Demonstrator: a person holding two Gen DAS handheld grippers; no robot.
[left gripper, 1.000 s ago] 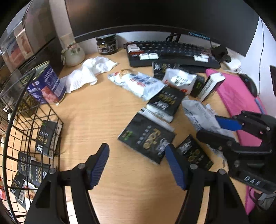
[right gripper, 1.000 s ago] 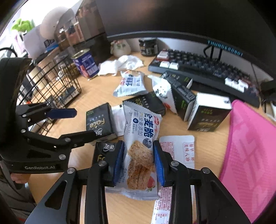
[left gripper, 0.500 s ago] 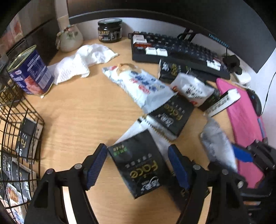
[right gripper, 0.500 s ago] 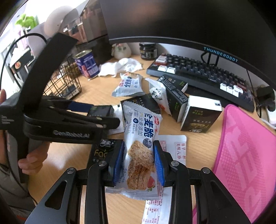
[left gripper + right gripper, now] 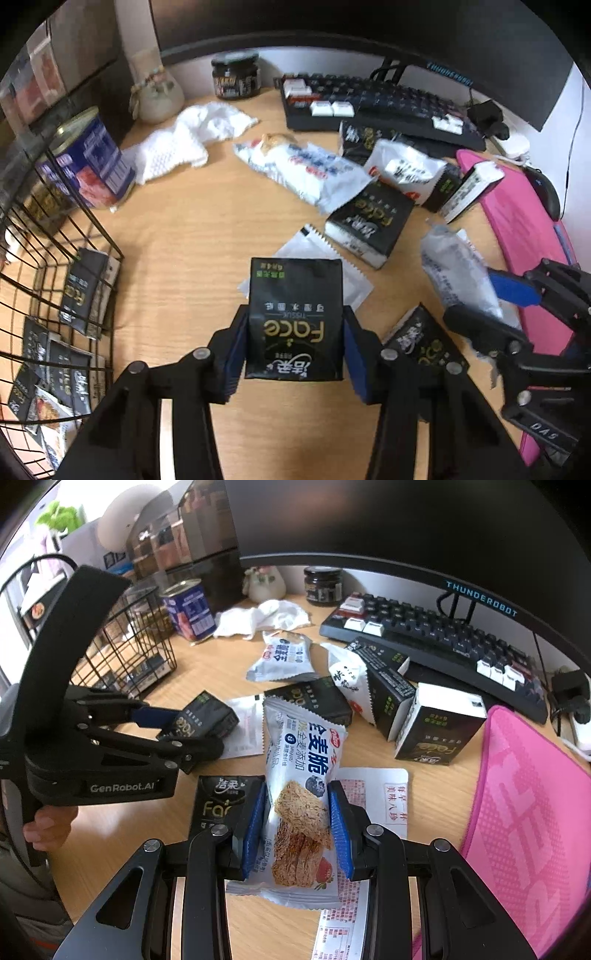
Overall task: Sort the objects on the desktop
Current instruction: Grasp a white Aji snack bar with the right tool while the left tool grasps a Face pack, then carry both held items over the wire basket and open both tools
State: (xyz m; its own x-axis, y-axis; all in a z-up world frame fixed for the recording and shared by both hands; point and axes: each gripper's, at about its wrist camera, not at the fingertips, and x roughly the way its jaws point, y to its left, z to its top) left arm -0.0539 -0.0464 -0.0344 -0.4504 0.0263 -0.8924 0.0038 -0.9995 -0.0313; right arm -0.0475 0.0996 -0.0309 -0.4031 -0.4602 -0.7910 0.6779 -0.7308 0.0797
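Since a second ago, left tongs (image 5: 293, 349) closed around the black tissue pack (image 5: 295, 314); right tongs (image 5: 297, 827) pinch the cracker packet (image 5: 301, 794). Only the right view shows paper (image 5: 369, 794) on the wooden counter (image 5: 177, 229).

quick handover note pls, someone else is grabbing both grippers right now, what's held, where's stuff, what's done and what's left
Left gripper: shut on a black tissue pack, over the desk.
Right gripper: shut on a cracker packet.
Done: several black packs and a snack already lie in the wire basket at the left.
Left: the two held items, more tissue packs, white snack bags and paper sachets scattered before the keyboard.
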